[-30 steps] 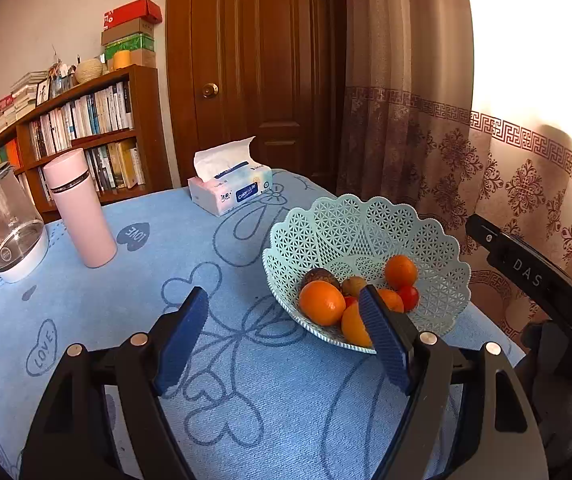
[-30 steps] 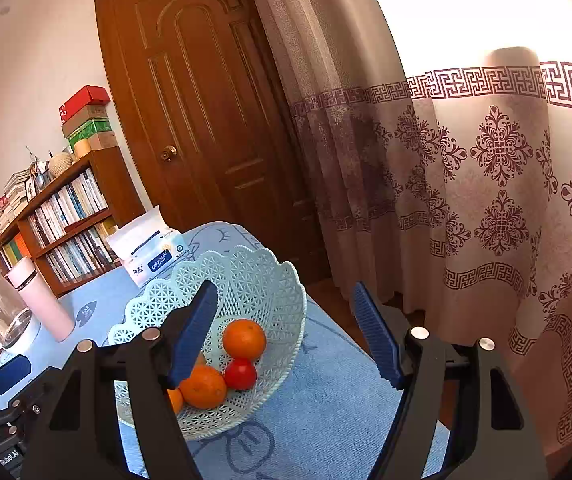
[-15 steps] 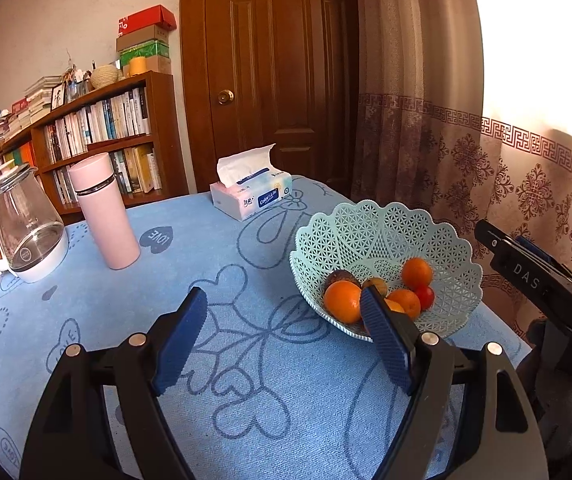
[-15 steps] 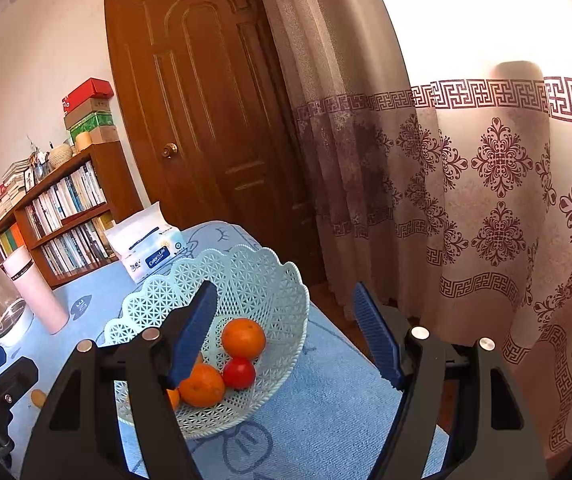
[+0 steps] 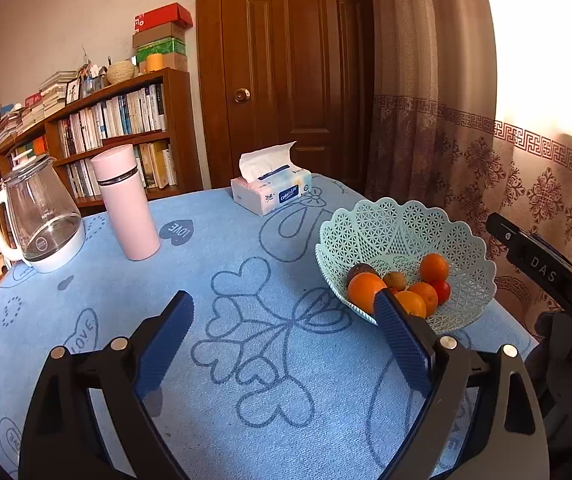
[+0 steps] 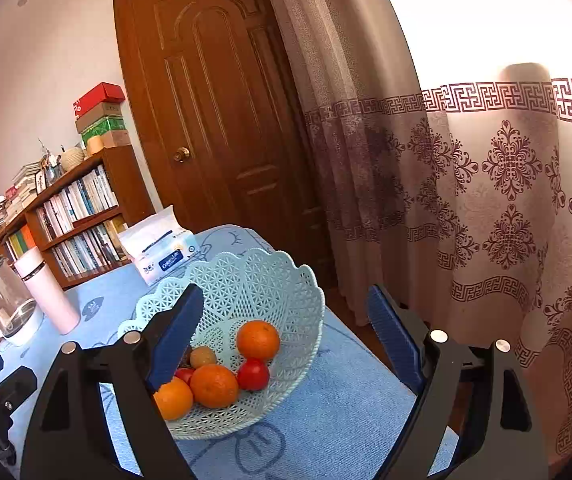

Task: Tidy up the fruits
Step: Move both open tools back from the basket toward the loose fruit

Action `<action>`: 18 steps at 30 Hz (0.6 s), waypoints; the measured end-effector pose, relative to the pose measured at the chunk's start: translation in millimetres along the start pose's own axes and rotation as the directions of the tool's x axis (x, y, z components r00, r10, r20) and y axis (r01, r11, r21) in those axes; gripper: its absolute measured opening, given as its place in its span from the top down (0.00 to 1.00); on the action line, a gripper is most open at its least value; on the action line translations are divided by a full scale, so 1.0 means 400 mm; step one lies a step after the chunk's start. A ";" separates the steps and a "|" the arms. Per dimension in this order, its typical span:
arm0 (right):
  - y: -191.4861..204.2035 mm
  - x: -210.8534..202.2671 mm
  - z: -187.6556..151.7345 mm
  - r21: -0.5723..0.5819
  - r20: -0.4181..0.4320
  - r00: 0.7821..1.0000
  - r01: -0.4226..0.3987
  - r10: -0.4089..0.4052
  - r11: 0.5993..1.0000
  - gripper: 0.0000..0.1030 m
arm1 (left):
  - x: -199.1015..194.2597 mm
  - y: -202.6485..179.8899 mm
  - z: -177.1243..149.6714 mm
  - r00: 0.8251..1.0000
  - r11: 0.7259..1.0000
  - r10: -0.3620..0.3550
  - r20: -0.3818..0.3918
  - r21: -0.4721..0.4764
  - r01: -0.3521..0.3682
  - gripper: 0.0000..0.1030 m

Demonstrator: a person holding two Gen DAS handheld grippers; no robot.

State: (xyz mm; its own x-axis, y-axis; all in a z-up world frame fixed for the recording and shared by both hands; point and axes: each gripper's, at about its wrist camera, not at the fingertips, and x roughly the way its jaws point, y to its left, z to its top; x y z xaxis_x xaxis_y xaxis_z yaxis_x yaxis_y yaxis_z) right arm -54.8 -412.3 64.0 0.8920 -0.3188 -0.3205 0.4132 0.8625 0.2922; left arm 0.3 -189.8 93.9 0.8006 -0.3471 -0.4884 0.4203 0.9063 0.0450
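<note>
Both grippers empty. The left gripper has its blue ribbed pads spread wide and the jaws are opening further; nothing sits between them but bare tablecloth. The right gripper is likewise spread and opening, with nothing pinched; its left pad overlaps the bowl in the picture, but contact cannot be confirmed.

Task objects: the fruits lie together in the pale mint-green plastic lattice bowl with scalloped rim, which stands near the curtain-side edge of the round table covered in a blue cloth with heart and bow print. Contents visible in the right wrist view: a large orange at the back, two more oranges at the front, a small red tomato-like fruit, and a small tan round fruit. A dark fruit shows in the left wrist view, behind the front orange.

Key relation: from the left gripper the bowl lies ahead and off to the right, outside the gap between its pads. From the right gripper the bowl lies directly ahead and slightly left, with the fruit pile just below its left pad. Judgement: the right hand is the nearer and better aligned for a pick. The fruits are roundish, so no long axis constrains the approach; the raised bowl rim does, favouring descent from above.

No loose fruit visible on the cloth.
</note>
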 end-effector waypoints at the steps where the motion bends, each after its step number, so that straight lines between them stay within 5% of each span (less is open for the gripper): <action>1: 0.000 -0.001 0.000 0.007 -0.001 1.000 -0.026 0.026 1.000 0.14 | -0.002 0.005 -0.002 1.000 1.000 0.002 -0.001 -0.006 -0.002 0.12; 18: 0.058 0.010 -0.019 -0.091 -0.037 0.997 -0.073 0.070 0.993 0.13 | -0.058 0.142 -0.064 0.996 0.990 0.083 -0.028 -0.109 -0.086 0.12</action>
State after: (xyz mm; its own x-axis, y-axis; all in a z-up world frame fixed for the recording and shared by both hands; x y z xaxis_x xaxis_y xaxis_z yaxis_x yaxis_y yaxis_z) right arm -43.1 -390.7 62.7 0.9115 -0.2429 -0.3320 0.3284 0.9157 0.2317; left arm -5.5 -124.0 85.4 0.8206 -0.2637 -0.5071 0.3011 0.9536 -0.0086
